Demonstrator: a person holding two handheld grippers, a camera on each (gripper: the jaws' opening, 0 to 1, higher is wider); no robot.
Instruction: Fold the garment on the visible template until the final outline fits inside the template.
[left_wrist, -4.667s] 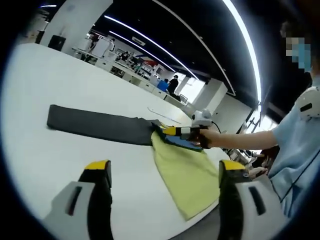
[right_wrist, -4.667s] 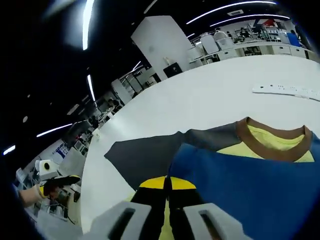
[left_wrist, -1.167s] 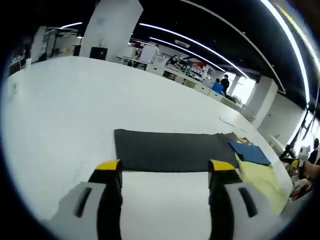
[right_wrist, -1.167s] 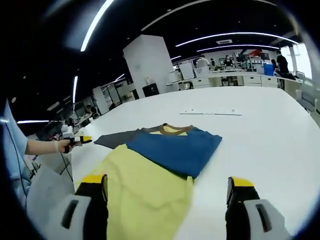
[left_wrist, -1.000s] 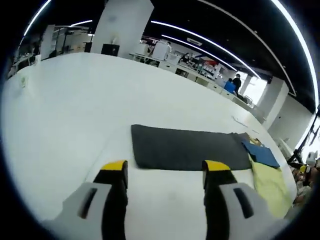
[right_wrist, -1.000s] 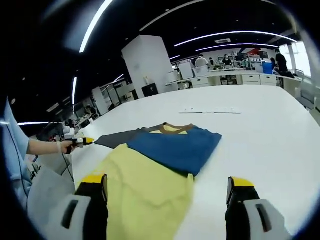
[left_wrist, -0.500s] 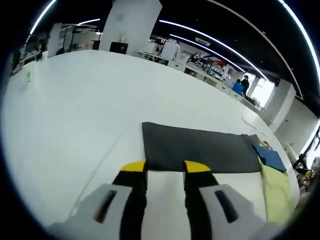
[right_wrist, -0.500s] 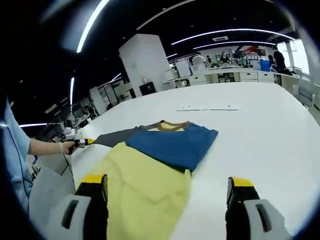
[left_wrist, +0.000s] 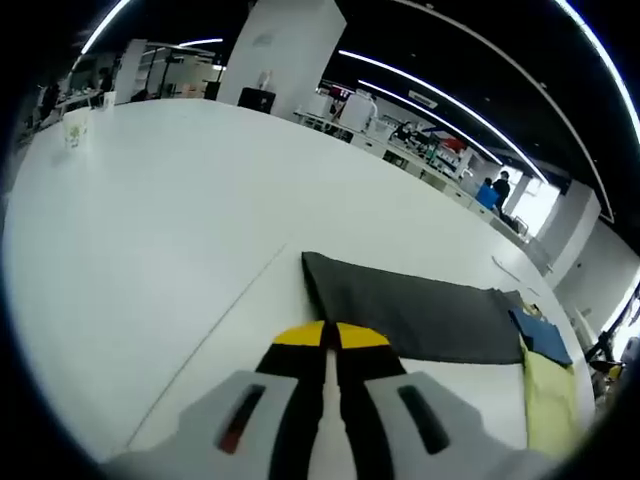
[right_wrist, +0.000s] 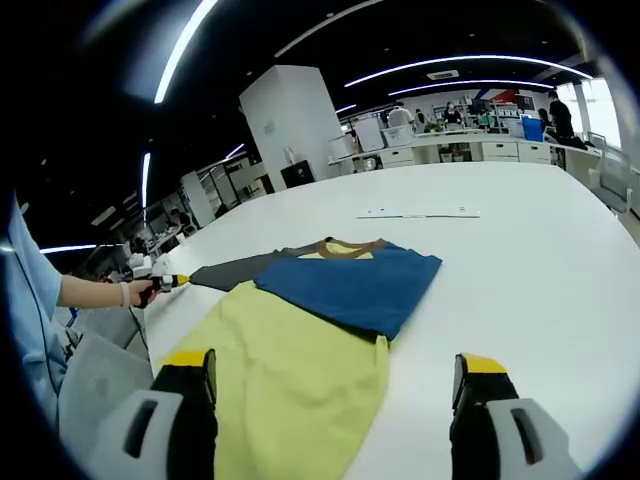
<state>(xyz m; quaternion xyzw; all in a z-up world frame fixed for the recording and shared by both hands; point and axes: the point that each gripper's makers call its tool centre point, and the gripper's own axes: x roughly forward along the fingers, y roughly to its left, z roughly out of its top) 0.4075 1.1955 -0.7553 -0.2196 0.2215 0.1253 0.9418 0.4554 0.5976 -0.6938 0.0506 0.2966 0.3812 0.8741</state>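
In the left gripper view, the left gripper is sitting low over the white table, its yellow-tipped jaws pressed together at the near edge of the grey sleeve. Whether any cloth is caught between the tips cannot be told from this angle. The sleeve is lying flat, stretching away to the right, where it is meeting the blue sleeve and the yellow body of the shirt. A thin line is running across the table on the left of the jaws. Far back, a white pillar is standing among desks, and a person in blue is standing by one of them.

In the right gripper view, the right gripper is hovering with its jaws spread wide apart, holding nothing. Just beyond them the shirt is lying flat on the table: yellow body nearest, blue sleeve folded across it, brown collar behind. The grey sleeve is reaching out to the left, where the left gripper, held by a hand, is at its end. A white strip is lying on the table farther back
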